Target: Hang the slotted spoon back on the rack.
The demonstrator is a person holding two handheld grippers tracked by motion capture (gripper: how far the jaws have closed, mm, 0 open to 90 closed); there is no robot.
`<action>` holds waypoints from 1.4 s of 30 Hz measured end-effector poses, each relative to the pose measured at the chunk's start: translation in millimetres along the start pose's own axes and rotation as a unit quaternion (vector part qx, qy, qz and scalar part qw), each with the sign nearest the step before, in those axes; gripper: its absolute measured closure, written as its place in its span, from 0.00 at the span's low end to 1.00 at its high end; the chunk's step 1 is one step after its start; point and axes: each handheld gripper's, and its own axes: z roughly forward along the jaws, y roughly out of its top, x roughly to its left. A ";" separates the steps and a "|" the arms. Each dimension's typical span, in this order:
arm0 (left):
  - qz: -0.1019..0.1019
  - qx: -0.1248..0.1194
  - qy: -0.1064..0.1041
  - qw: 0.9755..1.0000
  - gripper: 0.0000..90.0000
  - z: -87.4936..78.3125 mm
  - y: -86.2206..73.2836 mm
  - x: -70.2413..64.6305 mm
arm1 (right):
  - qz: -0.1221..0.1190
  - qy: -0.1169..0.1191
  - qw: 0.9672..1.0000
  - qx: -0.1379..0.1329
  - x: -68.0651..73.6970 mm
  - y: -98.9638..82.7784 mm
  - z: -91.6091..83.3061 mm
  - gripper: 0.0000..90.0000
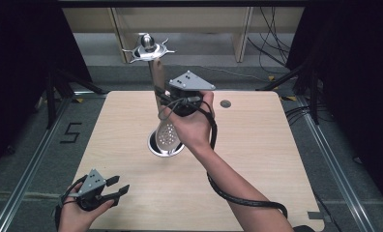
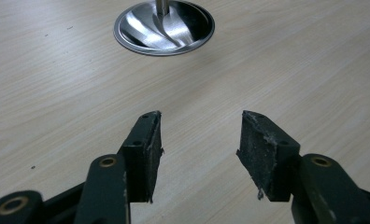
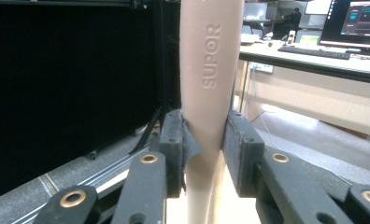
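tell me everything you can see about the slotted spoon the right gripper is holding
The slotted spoon has a pale beige handle embossed SUPOR and a perforated bowl of the same colour. It stands nearly upright, bowl down, over the round steel base of a utensil stand near the table's middle. The right gripper is shut on the handle, one pad on each side. Whether the bowl touches the base cannot be told.

Ahead of the black left gripper [image 2: 199,149], a shiny silver bowl [image 2: 164,28] sits on the pale wood-grain counter [image 1: 257,145]. The right gripper [image 3: 202,154], black with brass rivets, pinches a beige handle [image 3: 210,70] embossed SUPOR; its silver perforated spoon head [image 1: 168,133] is dotted with holes.
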 end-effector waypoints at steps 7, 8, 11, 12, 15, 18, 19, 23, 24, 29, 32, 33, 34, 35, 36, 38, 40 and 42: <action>0.020 0.003 0.001 1.000 0.53 -0.3 0.7 2.7 | -0.009 -0.004 1.000 0.000 0.0 0.9 1.6 0.79; 0.019 0.003 0.001 1.000 0.53 -0.4 0.7 2.7 | -0.011 -0.006 1.000 0.000 0.1 1.0 1.4 0.79; 0.027 0.004 0.000 1.000 0.53 -0.2 1.0 3.7 | 0.000 -0.005 1.000 0.005 1.8 1.0 0.5 0.79; 0.027 0.004 0.000 1.000 0.53 -0.2 1.0 3.7 | 0.000 -0.005 1.000 0.005 1.8 1.0 0.5 0.79; 0.024 0.003 0.001 1.000 0.53 -0.1 0.9 3.0 | -0.006 -0.008 1.000 0.008 2.0 1.8 0.0 0.79; 0.019 0.001 -0.001 1.000 0.53 0.2 0.7 2.4 | -0.016 -0.016 1.000 0.009 1.5 3.5 0.7 0.79; 0.019 0.001 -0.001 1.000 0.53 0.2 0.7 2.4 | -0.016 -0.016 1.000 0.009 1.5 3.5 0.7 0.79; 0.032 0.004 0.000 0.999 0.53 -0.2 1.2 4.1 | -0.023 -0.020 0.999 0.014 1.2 5.4 2.2 0.79; 0.031 0.003 0.000 1.000 0.53 -0.1 1.1 3.9 | -0.009 -0.020 1.000 0.018 2.7 5.1 2.3 0.79; 0.007 0.002 -0.002 1.000 0.53 0.2 0.0 0.6 | -0.009 -0.017 1.000 0.022 3.0 5.6 3.5 0.79; -0.006 -0.001 -0.002 1.000 0.53 0.8 -0.5 -1.3 | -0.018 -0.018 0.999 0.020 2.0 6.3 4.4 0.79; 0.001 -0.001 -0.003 1.000 0.53 0.8 -0.2 -0.3 | -0.020 -0.021 0.999 0.019 2.0 6.5 5.0 0.79; 0.003 -0.001 -0.003 1.000 0.53 0.8 -0.2 -0.1 | -0.022 -0.020 0.999 0.020 1.8 6.7 5.2 0.79; -0.003 0.003 -0.002 1.000 0.53 0.5 -0.5 -1.0 | -0.018 -0.020 0.999 0.022 2.2 6.8 5.2 0.79; -0.006 0.003 -0.002 1.000 0.53 0.6 -0.5 -1.4 | -0.019 -0.021 0.999 0.022 2.2 6.9 5.7 0.79; -0.007 0.003 -0.001 1.000 0.53 0.6 -0.6 -1.6 | -0.012 -0.021 0.999 0.028 3.2 7.0 5.4 0.79; -0.006 0.003 -0.002 1.000 0.53 0.7 -0.6 -1.4 | -0.013 -0.021 0.999 0.033 3.3 8.0 6.3 0.79; -0.006 0.003 -0.002 1.000 0.53 0.7 -0.6 -1.4 | -0.011 -0.021 0.999 0.034 4.1 8.4 6.7 0.79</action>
